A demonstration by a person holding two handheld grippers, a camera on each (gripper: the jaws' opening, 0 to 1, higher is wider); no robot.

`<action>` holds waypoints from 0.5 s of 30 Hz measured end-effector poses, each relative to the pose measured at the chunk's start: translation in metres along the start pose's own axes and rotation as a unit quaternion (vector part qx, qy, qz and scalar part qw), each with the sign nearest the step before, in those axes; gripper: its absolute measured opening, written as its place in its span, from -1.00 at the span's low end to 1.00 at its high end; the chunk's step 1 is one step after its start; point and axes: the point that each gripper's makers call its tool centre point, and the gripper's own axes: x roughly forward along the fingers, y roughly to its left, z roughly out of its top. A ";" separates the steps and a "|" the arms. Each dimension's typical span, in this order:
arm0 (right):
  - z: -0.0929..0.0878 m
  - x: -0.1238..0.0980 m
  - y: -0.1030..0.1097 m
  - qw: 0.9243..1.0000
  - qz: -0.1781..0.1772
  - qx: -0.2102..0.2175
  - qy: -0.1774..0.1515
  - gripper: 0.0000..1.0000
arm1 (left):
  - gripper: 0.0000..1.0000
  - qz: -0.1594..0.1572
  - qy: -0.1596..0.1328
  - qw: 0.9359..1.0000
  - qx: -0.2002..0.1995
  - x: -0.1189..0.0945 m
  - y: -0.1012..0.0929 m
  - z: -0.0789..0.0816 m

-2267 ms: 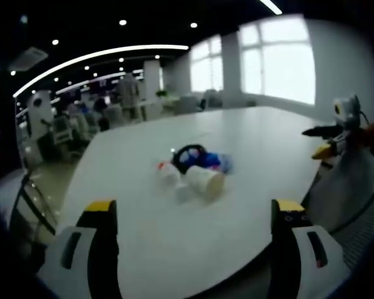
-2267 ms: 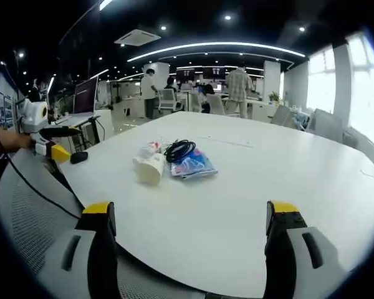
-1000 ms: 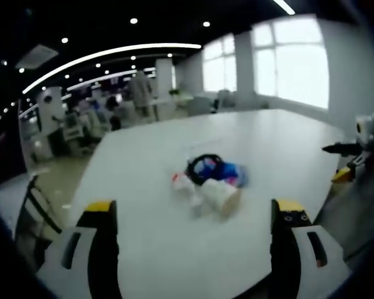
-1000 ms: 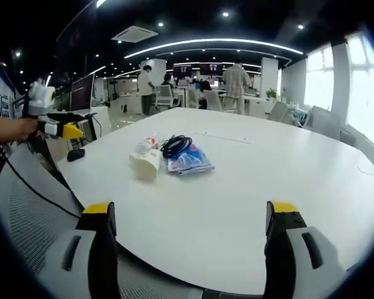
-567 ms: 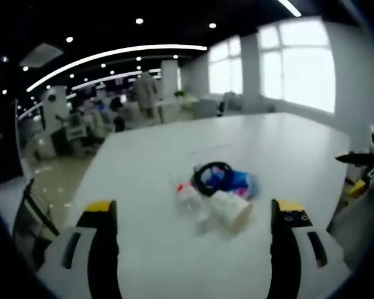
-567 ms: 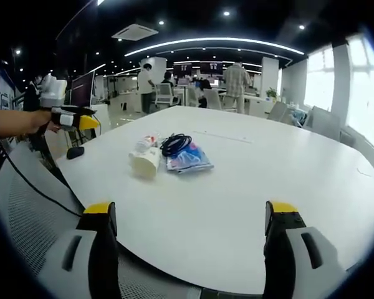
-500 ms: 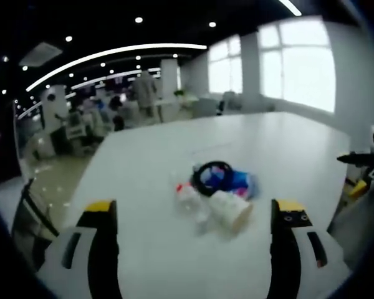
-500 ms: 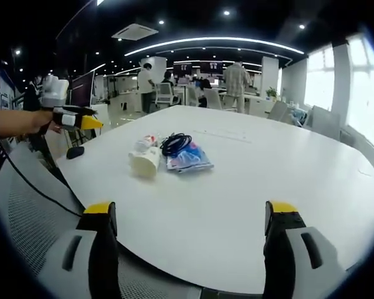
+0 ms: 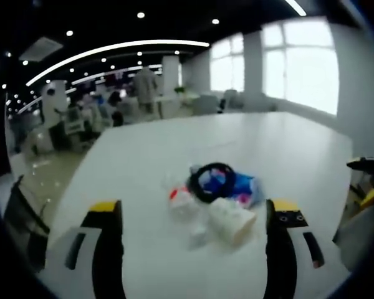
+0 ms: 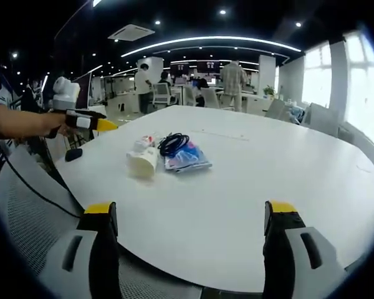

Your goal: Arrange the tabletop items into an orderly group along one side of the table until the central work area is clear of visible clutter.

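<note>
A cluster lies mid-table: a white paper cup (image 9: 232, 221) on its side, a small bottle with a red cap (image 9: 182, 200), a coiled black cable (image 9: 212, 180) and a blue packet (image 9: 240, 185). My left gripper (image 9: 194, 207) is open, its jaws wide apart just short of the cluster. In the right gripper view the cup (image 10: 142, 163), bottle (image 10: 144, 142), cable (image 10: 172, 144) and packet (image 10: 186, 159) sit far ahead. My right gripper (image 10: 190, 208) is open and empty over the near table edge. The left gripper (image 10: 90, 123) hovers left of the cluster, held by a hand.
The white table (image 10: 255, 180) is large and rounded. A small black object (image 10: 73, 154) lies near its left edge. A grey mesh chair (image 10: 25, 212) stands in front of the table. People and desks fill the office behind. The right gripper (image 9: 371, 168) shows at the right edge.
The left gripper has advanced toward the cluster, which now looks larger and nearer. In the right gripper view it has slid right over the table's edge. The right gripper has barely moved.
</note>
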 end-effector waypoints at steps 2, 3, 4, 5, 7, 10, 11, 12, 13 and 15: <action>0.000 0.000 0.000 1.000 0.000 0.001 0.001 0.95 | 0.83 -0.002 -0.001 1.000 -0.008 0.007 -0.002 0.002; 0.000 0.000 0.000 1.000 0.000 0.001 0.001 0.95 | 0.83 -0.001 0.000 1.000 -0.007 0.010 -0.002 0.001; 0.000 0.000 0.000 1.000 0.000 0.001 0.001 0.95 | 0.83 -0.001 0.002 1.000 -0.005 0.013 -0.002 0.001; 0.000 0.000 0.000 1.000 0.000 0.001 0.001 0.95 | 0.82 -0.002 0.005 1.000 -0.004 0.017 -0.002 -0.001; 0.000 0.000 0.000 1.000 -0.001 0.001 0.001 0.95 | 0.82 -0.005 0.008 1.000 -0.006 0.022 -0.002 -0.001; -0.001 0.000 -0.001 1.000 -0.001 0.001 0.003 0.94 | 0.81 -0.006 0.013 1.000 -0.009 0.030 -0.002 -0.004; -0.001 0.000 -0.001 1.000 -0.001 0.002 0.003 0.94 | 0.81 -0.006 0.015 1.000 -0.009 0.031 -0.002 -0.004; -0.001 0.000 -0.001 1.000 -0.002 0.002 0.003 0.93 | 0.81 -0.007 0.018 1.000 -0.009 0.034 -0.002 -0.005; -0.001 0.000 -0.001 1.000 -0.002 0.002 0.003 0.93 | 0.80 -0.007 0.021 1.000 -0.009 0.036 -0.002 -0.006; -0.001 0.000 -0.001 1.000 -0.002 0.002 0.004 0.93 | 0.79 -0.008 0.027 1.000 -0.010 0.040 -0.002 -0.008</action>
